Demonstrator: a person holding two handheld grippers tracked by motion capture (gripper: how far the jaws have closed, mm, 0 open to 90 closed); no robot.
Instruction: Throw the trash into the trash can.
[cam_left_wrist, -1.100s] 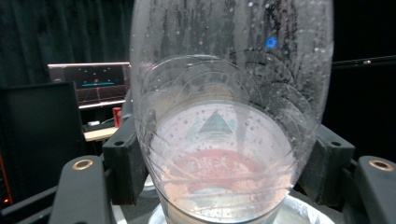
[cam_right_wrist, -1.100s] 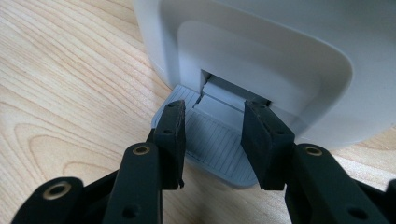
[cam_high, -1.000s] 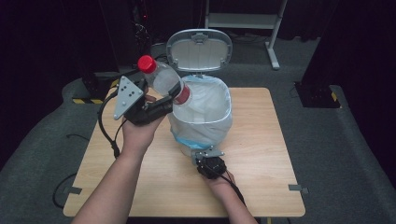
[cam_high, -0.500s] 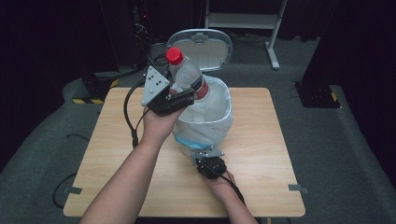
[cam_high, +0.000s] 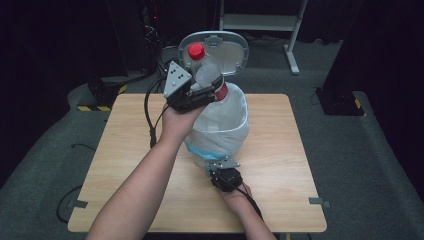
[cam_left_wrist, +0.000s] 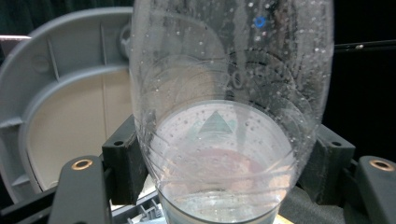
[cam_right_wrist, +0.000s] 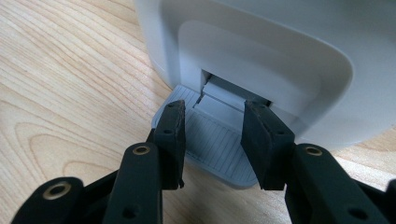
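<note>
Your left tool (cam_high: 200, 92) is clamped tight on a clear plastic bottle (cam_high: 207, 70) with a red cap (cam_high: 196, 50); in the left gripper view both pads (cam_left_wrist: 125, 161) press into the bottle's wet wall (cam_left_wrist: 224, 93) near its base end. The bottle sits tilted, cap up and away from you, base toward the open mouth of the pedal bin (cam_high: 225, 125), above the near-left part of the rim. The bin stands mid-bench (cam_high: 290, 150), white liner (cam_high: 235, 107) folded over its rim, grey lid (cam_high: 225, 47) tipped up behind. Your right tool (cam_high: 225, 172) is low at the bin's foot, jaws partly open and straddling the grey foot pedal (cam_right_wrist: 210, 140); the pads (cam_right_wrist: 170, 135) rest on its ribbed face without pinching anything. I'd judge that tool is pressing the pedal to hold the lid up, so keep it planted. Key relation: the bin opening lies to the right and below the bottle, and the bottle's long axis runs up and back toward the lid. The left hand is the one over the bin; the right is pinned at the base. Next move, as I read it: carry the bottle further over the centre of the liner, then let go. Risk: the cap end catches the raised lid, or the base clips the liner rim and drags it in.
</note>
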